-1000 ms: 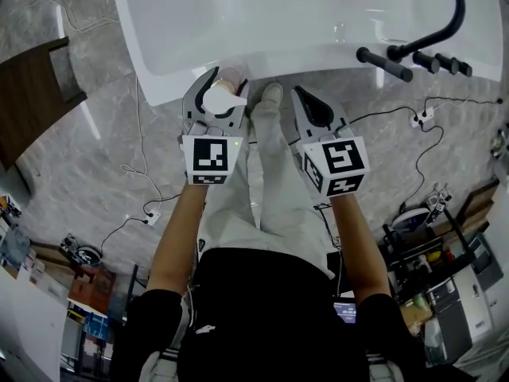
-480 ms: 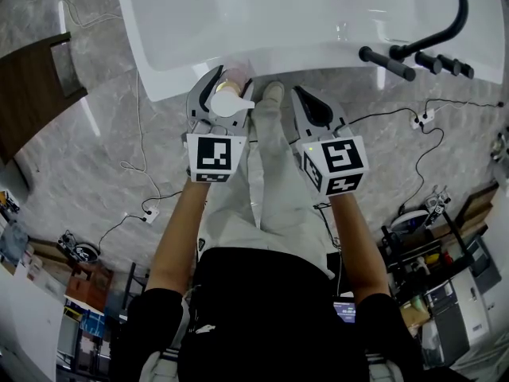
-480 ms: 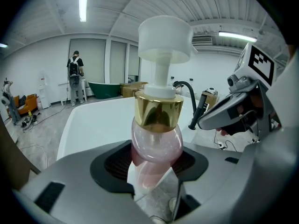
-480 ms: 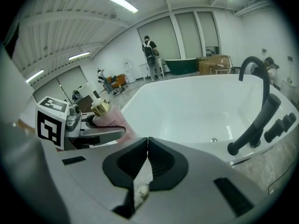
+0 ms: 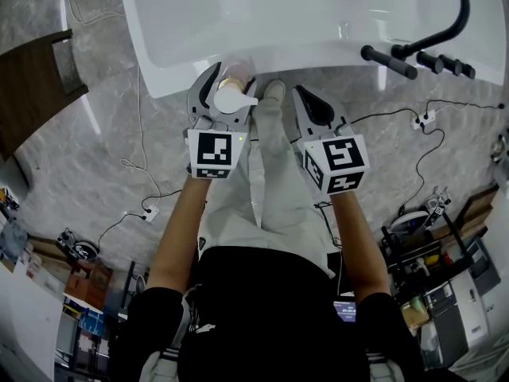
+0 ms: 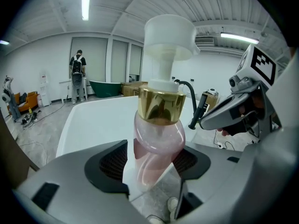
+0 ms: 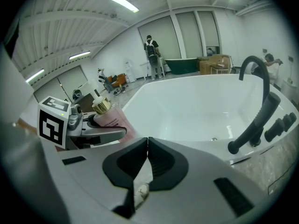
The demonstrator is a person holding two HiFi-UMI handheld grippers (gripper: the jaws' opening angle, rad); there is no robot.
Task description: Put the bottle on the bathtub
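**Bottle at the tub's edge, left tool opening**

The left tool (image 6: 149,161) has just been opening its jaws. They now stand apart, and the bottle (image 5: 231,95) is between them. In the left gripper view a strip of white shows between the left pad and the pink glass, so there is no firm grip.

The bottle has a white pump top and a gold collar. It sits at the near rim of the white bathtub (image 5: 318,52), upper centre of the head view, left of the black faucet (image 5: 447,21).

The right tool (image 7: 147,142) hangs just right of the bottle over the grey marble floor (image 5: 95,157). Its jaws are pressed together with nothing between them.
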